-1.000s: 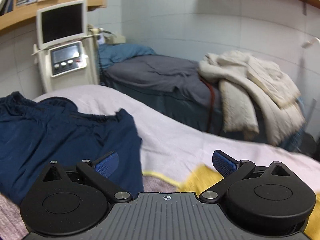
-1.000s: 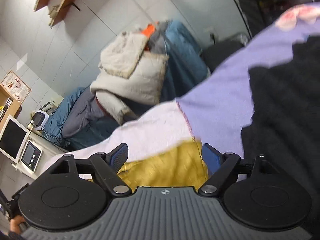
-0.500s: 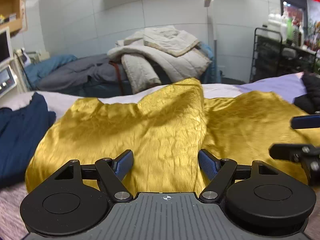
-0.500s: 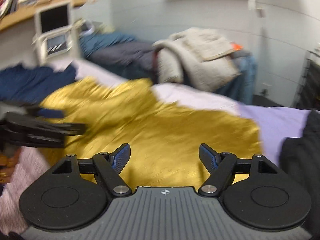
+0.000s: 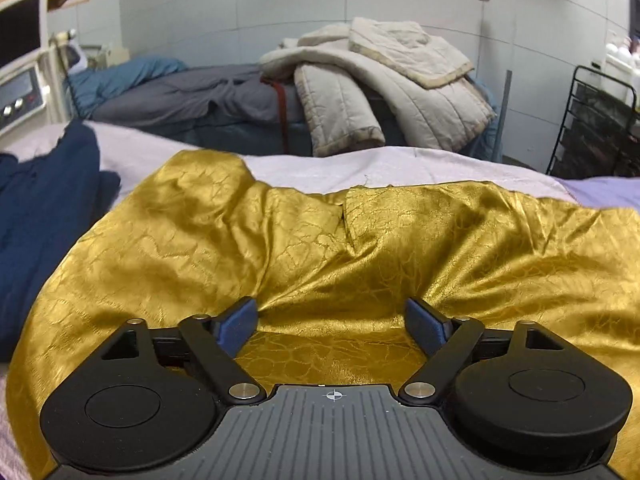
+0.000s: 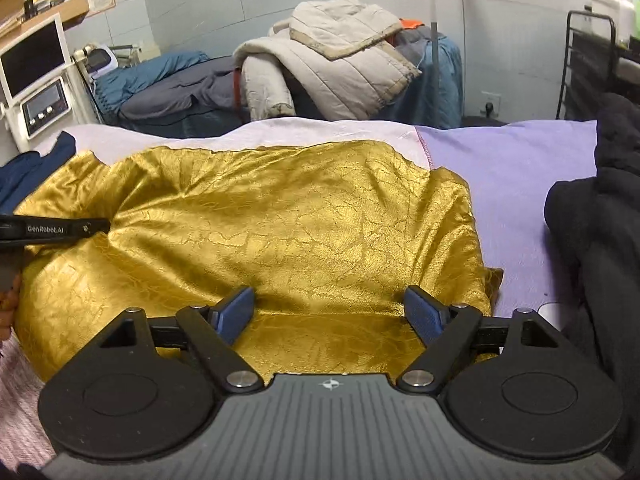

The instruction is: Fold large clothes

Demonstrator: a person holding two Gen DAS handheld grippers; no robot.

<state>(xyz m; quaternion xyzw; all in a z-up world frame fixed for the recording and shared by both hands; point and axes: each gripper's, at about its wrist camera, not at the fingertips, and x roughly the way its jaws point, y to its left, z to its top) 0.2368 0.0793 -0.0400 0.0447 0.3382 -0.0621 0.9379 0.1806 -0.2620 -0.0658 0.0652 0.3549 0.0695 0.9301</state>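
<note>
The gold cloth (image 5: 320, 248) lies spread on the bed (image 6: 500, 160). The left gripper (image 5: 331, 322) has its fingers wide apart over it. The right gripper (image 6: 331, 314) is opening its fingers, squeezing nothing.

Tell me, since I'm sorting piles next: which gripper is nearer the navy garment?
Left. The left gripper sits on the gold cloth's side beside the navy garment; the right gripper is farther off.

Gold garment (image 5: 320, 248): glossy crinkled cloth. Bed sheet (image 6: 500, 160): matt lilac cloth. Navy garment (image 5: 44, 216): matt cloth. Quilted blanket (image 5: 384, 80): matt beige padding. Left tool (image 5: 332, 320): matt black plastic, blue textured pads (image 5: 236, 322).
</note>
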